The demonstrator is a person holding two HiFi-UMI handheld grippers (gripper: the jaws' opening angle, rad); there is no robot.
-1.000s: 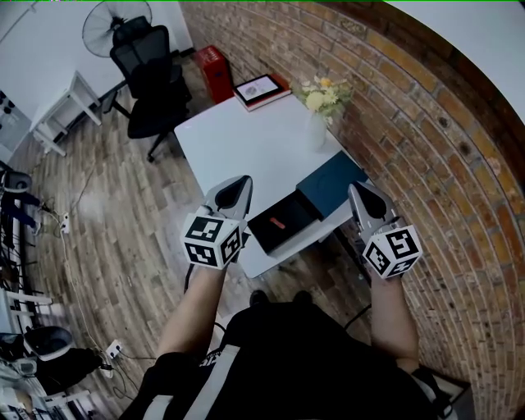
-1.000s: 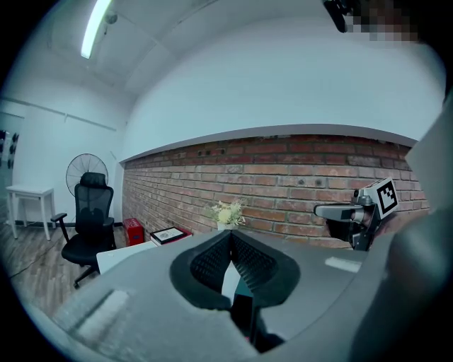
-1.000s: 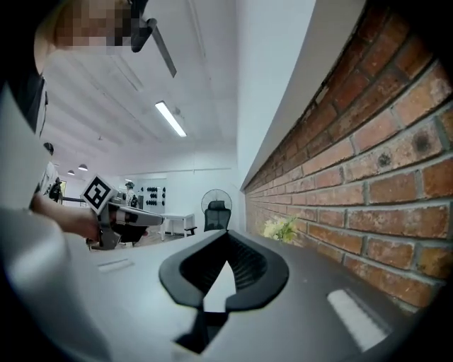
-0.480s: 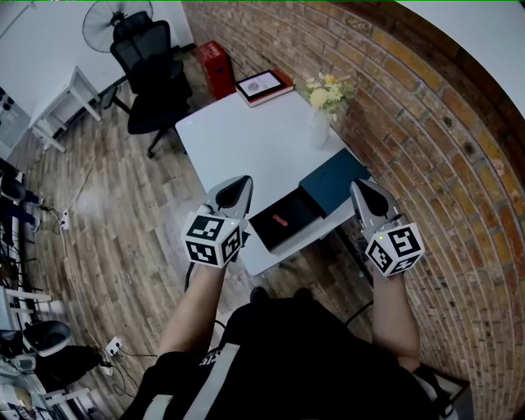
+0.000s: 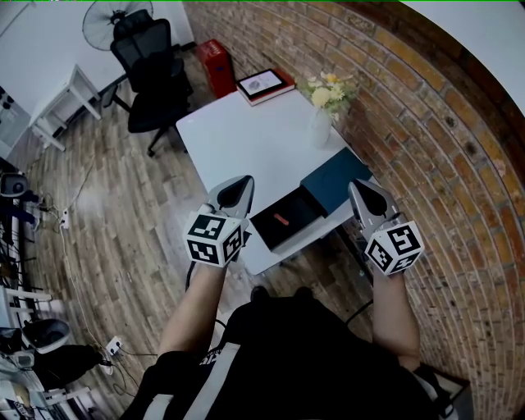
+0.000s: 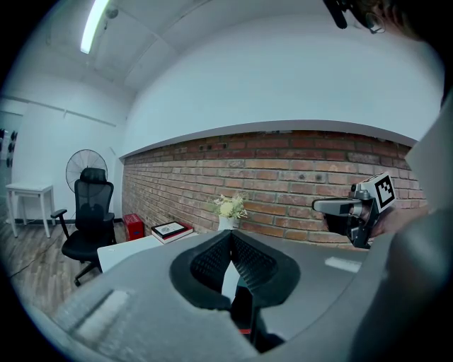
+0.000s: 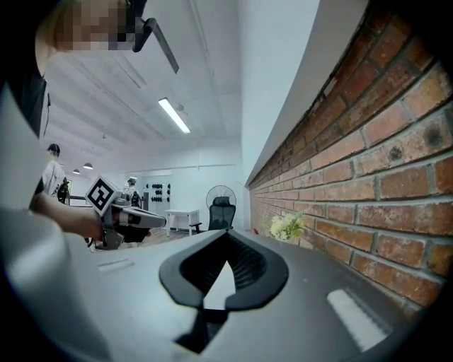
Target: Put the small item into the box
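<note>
Currently on view, by count:

- Grippers, two. The left gripper (image 5: 243, 183) is held off the near-left corner of the white table (image 5: 246, 143). The right gripper (image 5: 357, 188) is held off the table's near-right corner, beside the brick wall (image 5: 426, 123). Each gripper's own view shows its claw together at the tips with nothing between them: left (image 6: 231, 237), right (image 7: 228, 237). Neither gripper touches the table or anything on it.
- Box (image 5: 305, 213), one. It is black, open-topped and shallow. It sits at the near edge of the table, between the two grippers.
- Small item (image 5: 281, 218), one. It is red-orange and elongated, and lies flat inside the box near the middle. Its long axis appears to run along the box's longer side, from lower left to upper right in the head view. Which end leads is too small to tell.
- Lid (image 5: 332, 180), one. It is dark teal and lies flat, touching the box's far-right side.
- Vase (image 5: 318, 131), one. It is white and stands upright near the wall edge, holding pale flowers (image 5: 328, 89).
- Book (image 5: 264, 84), one, at the far corner of the table.
- Office chair (image 5: 148, 74), one, black, on the wooden floor.
- Fan (image 5: 115, 16), one, standing behind the chair.
</note>
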